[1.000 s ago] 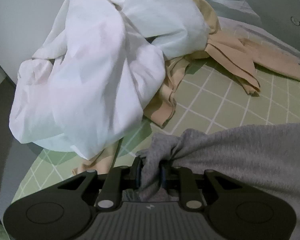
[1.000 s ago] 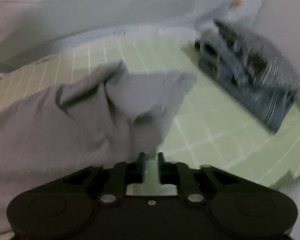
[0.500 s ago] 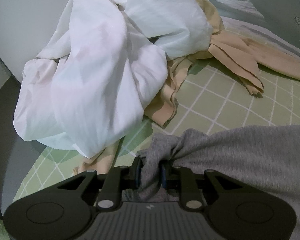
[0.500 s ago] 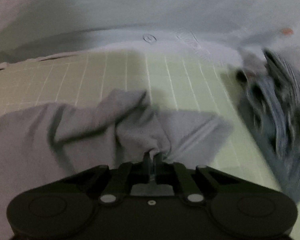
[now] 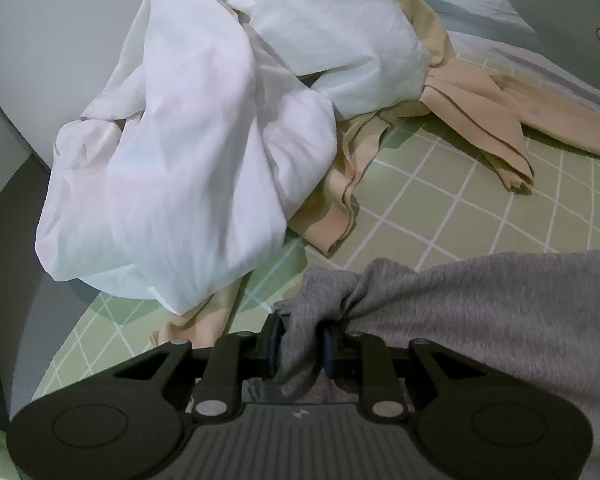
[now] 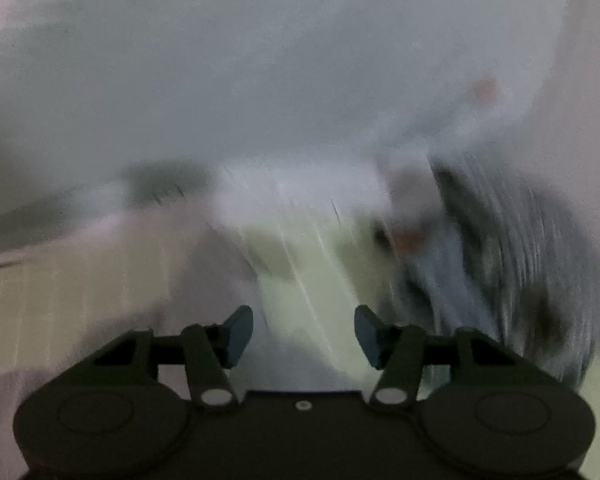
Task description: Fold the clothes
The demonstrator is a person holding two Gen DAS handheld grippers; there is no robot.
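My left gripper [image 5: 300,340] is shut on a bunched corner of a grey knit garment [image 5: 480,312], which stretches off to the right over the green checked sheet [image 5: 440,216]. My right gripper [image 6: 303,334] is open and empty; its view is heavily motion-blurred. A blurred grey shape at the left of that view [image 6: 204,280] looks like the same garment, apart from the fingers.
A crumpled white garment [image 5: 204,152] lies piled ahead of my left gripper, over a tan garment [image 5: 480,120] that spreads right. A blurred stack of folded dark striped clothes [image 6: 512,264] sits at the right of the right wrist view. A wall stands behind.
My right gripper has opened and let go of the grey garment, and it is moving fast. My left gripper keeps its hold and has barely moved.
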